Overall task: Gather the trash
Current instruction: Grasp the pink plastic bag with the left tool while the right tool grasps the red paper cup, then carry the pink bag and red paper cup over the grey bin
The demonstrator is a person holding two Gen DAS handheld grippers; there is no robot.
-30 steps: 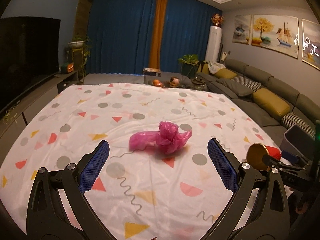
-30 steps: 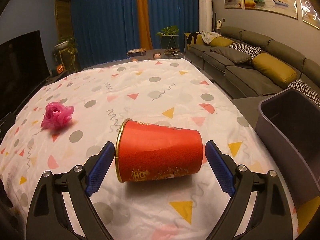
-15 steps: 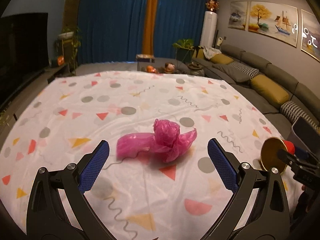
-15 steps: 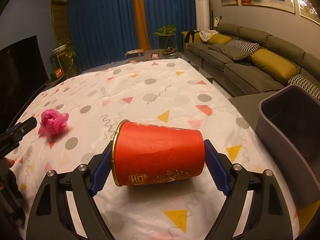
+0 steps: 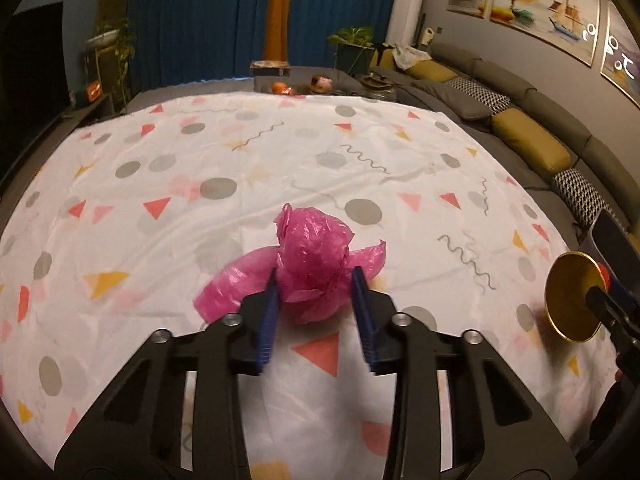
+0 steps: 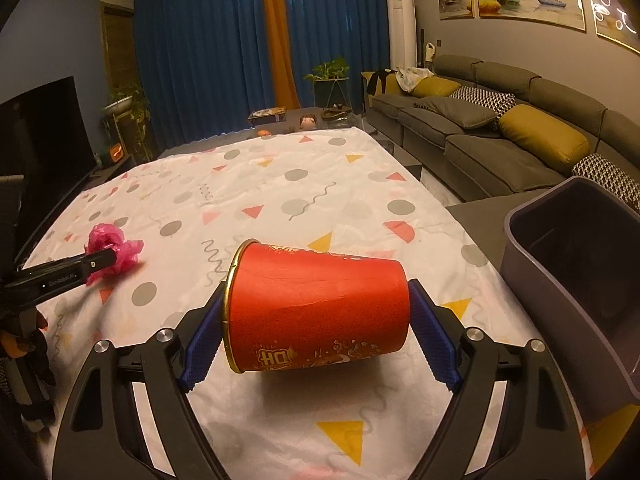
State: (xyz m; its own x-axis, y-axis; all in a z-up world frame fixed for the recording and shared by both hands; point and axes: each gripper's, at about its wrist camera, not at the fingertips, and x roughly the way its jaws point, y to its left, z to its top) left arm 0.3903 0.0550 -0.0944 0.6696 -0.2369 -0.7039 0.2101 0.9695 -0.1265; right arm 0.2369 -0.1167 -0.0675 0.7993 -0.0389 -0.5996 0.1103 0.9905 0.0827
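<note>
Pink bag [image 5: 310, 256] sits squeezed between just-closing left tongs [image 5: 316, 280]; right tongs [image 6: 316, 312] clamp red cup [image 6: 320, 304].

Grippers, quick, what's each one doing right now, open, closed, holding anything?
Left gripper: jaws have just been closing, pads now pressing the pink plastic bag.
Right gripper: closed on the red paper cup, end to end.

Patterned tablecloth [image 5: 168, 184] under crumpled pink bag [image 5: 308, 264]

A patterned white cloth [image 5: 240, 168] covered the table; behind it hung blue curtains [image 6: 200, 60], with a grey sofa [image 6: 500, 148] (mustard cushions) along the wall.
</note>
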